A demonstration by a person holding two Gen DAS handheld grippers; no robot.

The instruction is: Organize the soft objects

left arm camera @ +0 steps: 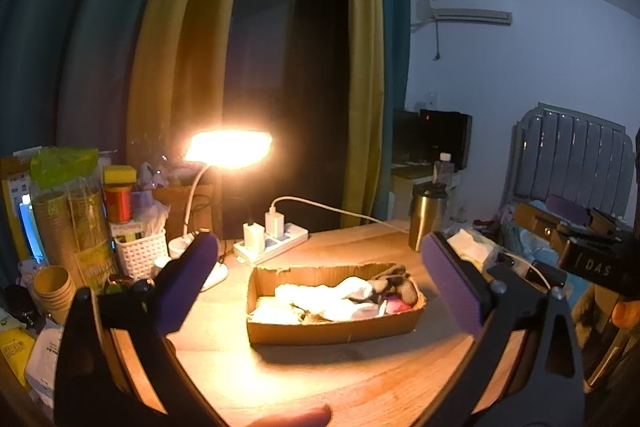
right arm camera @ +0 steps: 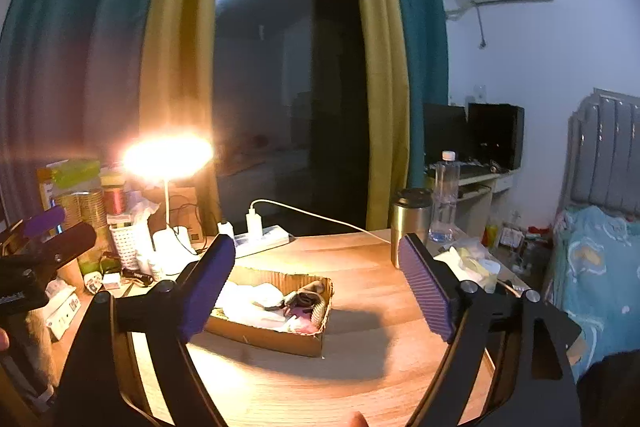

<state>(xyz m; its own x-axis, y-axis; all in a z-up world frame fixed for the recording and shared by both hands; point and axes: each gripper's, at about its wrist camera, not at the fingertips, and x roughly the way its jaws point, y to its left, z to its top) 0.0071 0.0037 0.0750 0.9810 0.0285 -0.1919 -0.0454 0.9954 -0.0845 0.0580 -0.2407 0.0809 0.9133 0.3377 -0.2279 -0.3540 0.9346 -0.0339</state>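
While both claws are hanging wide and empty above it, the wooden surface (left arm camera: 360,379) is showing a smooth, warm grain under lamplight, with no loose soft item visible on its bare middle. Judging from that, the sorting is looking nearly or fully finished.

Sitting at the centre of the left wrist view, toward four o'clock from the glowing desk lamp (left arm camera: 228,149), the cardboard box (left arm camera: 332,333) is holding the soft objects (left arm camera: 340,297). It is shallow and rectangular, with a ragged, torn back rim and corrugated walls. Inside, a fluffy white bundle is lying across the middle, darker knitted pieces are bunching toward two o'clock, and something pink is peeking out at four o'clock; exactly what each piece is cannot be told.

The left claw (left arm camera: 320,275) is framing the box between flat purple ribbed pads (left arm camera: 448,279), touching nothing. The right claw (right arm camera: 316,283) is spreading likewise, its left pad overlapping the box in view only.

A crumpled pale tissue or cloth (left arm camera: 468,247) is lying at three o'clock, possibly still unsorted.
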